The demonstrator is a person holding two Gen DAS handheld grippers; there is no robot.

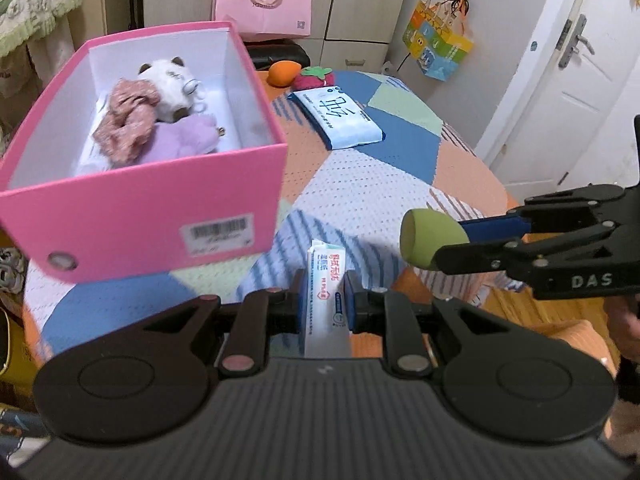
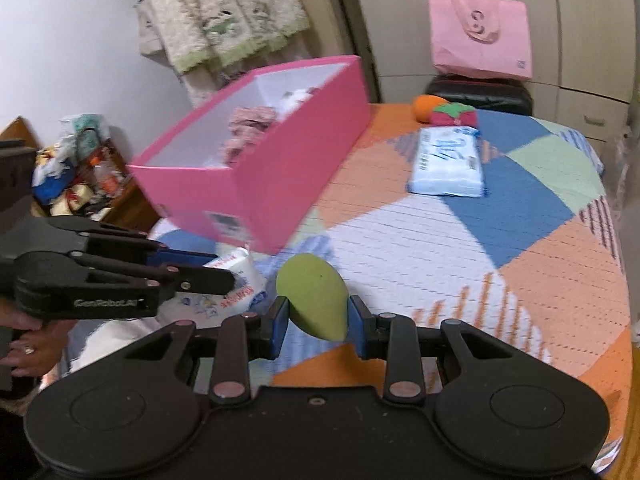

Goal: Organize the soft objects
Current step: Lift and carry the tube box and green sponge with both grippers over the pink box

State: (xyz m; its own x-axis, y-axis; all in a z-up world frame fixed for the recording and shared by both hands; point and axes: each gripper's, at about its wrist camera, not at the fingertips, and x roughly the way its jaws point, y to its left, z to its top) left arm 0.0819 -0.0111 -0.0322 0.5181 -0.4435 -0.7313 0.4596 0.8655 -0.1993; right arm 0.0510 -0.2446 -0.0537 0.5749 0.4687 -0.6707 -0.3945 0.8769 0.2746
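Two loads up at once: left gripper (image 1: 323,304) is clamped on a tissue pack (image 1: 325,300), right gripper (image 2: 318,320) is clamped on a green sponge (image 2: 314,296). Both hang over the quilt (image 1: 360,184), just short of the pink box (image 1: 160,208).

Step in hand, as I read it: carry both to the box and drop them in.

- Box already holds a scrunchie (image 1: 128,120), a plush (image 1: 172,80) and a purple toy (image 1: 184,140). Free floor looks to be at the far right inside; aim there.
- Near wall stands between each load and the opening, so lift over the rim before going forward. Clipping that wall would likely shove the box.
- Go one gripper at a time; both fit badly over one narrow opening.
- Sponge squashes, so release fully or it may cling to a pad.
- Box's left end seems to overhang the quilt edge, though blur makes that uncertain. Don't press down on it.
- Right of the box is open quilt; a large wipes pack (image 1: 340,120) lies well behind.
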